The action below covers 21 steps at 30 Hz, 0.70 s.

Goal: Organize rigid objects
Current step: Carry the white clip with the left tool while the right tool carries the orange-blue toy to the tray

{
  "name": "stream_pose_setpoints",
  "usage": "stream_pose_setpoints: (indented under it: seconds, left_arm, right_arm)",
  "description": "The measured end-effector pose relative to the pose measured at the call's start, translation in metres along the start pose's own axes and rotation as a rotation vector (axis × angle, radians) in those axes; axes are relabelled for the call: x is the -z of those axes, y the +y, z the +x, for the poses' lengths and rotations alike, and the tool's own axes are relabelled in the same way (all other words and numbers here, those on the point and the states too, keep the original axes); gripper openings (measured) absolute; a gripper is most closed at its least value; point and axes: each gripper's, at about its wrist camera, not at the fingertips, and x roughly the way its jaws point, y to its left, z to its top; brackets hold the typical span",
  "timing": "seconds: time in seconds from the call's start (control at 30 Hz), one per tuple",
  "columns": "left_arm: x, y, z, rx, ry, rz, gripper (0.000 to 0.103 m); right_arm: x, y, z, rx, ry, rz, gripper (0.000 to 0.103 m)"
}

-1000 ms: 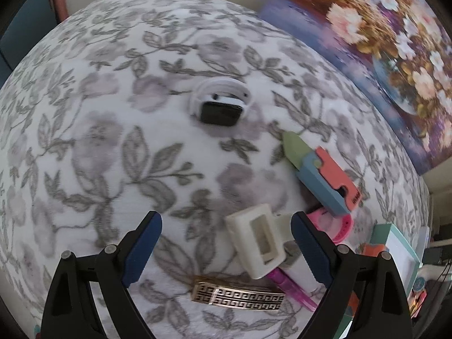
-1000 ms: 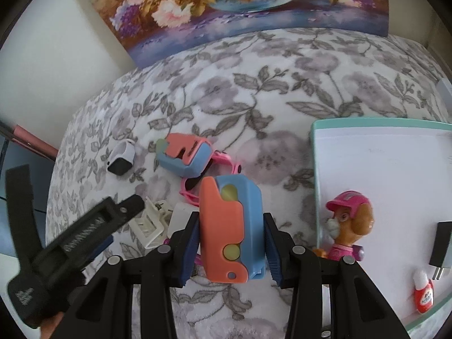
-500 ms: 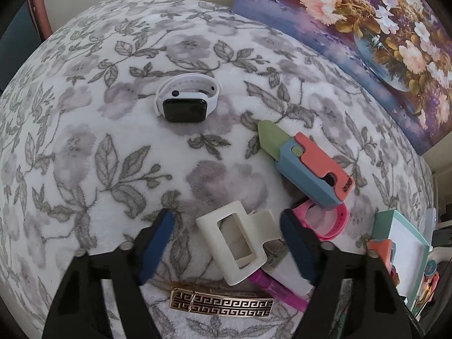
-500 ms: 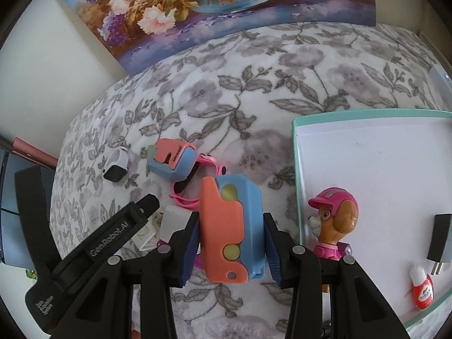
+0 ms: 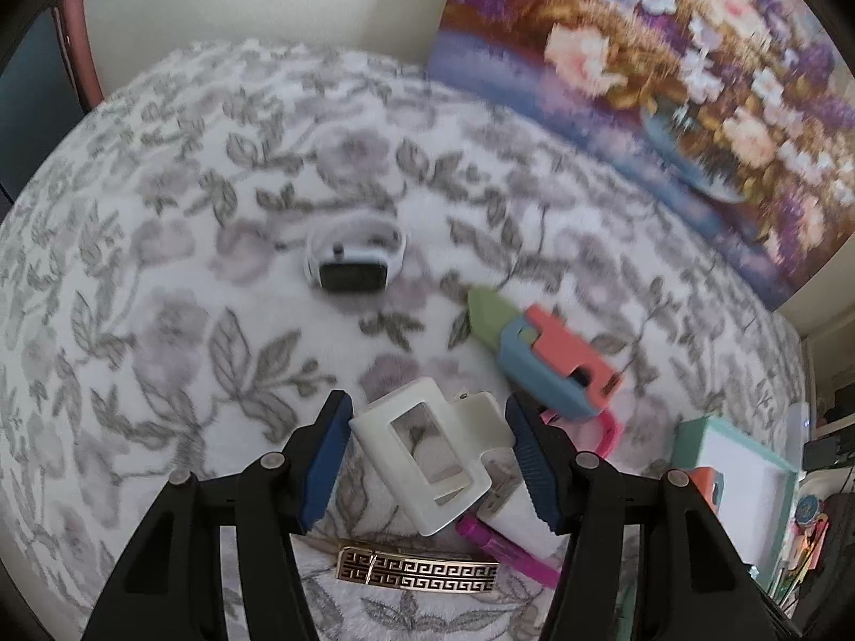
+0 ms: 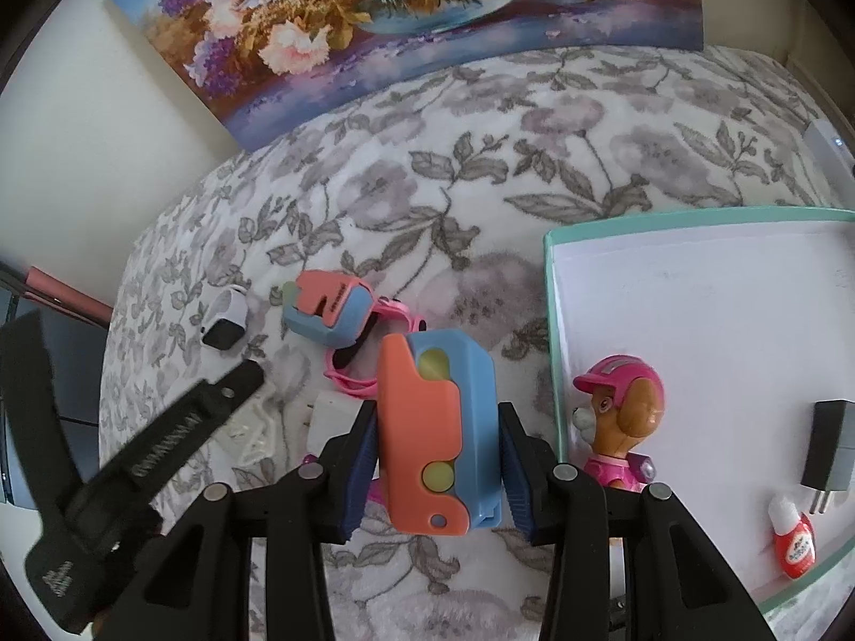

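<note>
A floral-patterned surface (image 5: 176, 331) carries scattered small objects; the left hand-held gripper (image 5: 427, 448) hangs low over it with its blue pads spread wide, and a white rectangular hair claw clip (image 5: 427, 448) lies directly between them, close to both pads, though contact cannot be told; just nearer the camera than the clip lies a gold patterned barrette (image 5: 417, 572), with a magenta pen (image 5: 505, 547) beside it; farther off sit a white smartwatch (image 5: 354, 260) and a blue-and-coral toy knife with a green blade (image 5: 545, 355), which rests partly on a pink band (image 5: 604, 430). The right hand-held gripper (image 6: 435, 459) is clamped on a second blue-and-coral toy knife (image 6: 435, 427), held upright above the surface just left of a teal-rimmed white tray (image 6: 550, 331); in the tray stand a pink-helmeted pup figurine (image 6: 622, 416), a dark plug adapter (image 6: 831, 448) and a small red-and-white bottle (image 6: 792, 539). Compared with a second ago, the left hand-held gripper has closed in around the clip, which then sat nearer its right pad, and its pads stand closer together; the right one keeps its grip, the tray edge having drifted left in its view.
</note>
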Motion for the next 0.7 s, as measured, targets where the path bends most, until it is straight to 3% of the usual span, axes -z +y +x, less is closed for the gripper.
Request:
stream_pose_setpoints:
  seconds: [0.33, 0.7]
  left_arm:
    - [-0.013, -0.019, -0.057, 0.062, -0.094, 0.034, 0.061]
    - [0.009, -0.066, -0.083, 0.098, -0.116, 0.138, 0.061]
  right_arm:
    - [-0.006, -0.015, -0.046, 0.007, -0.106, 0.042, 0.045]
    - [-0.008, -0.064, -0.060, 0.077, -0.115, 0.124, 0.045]
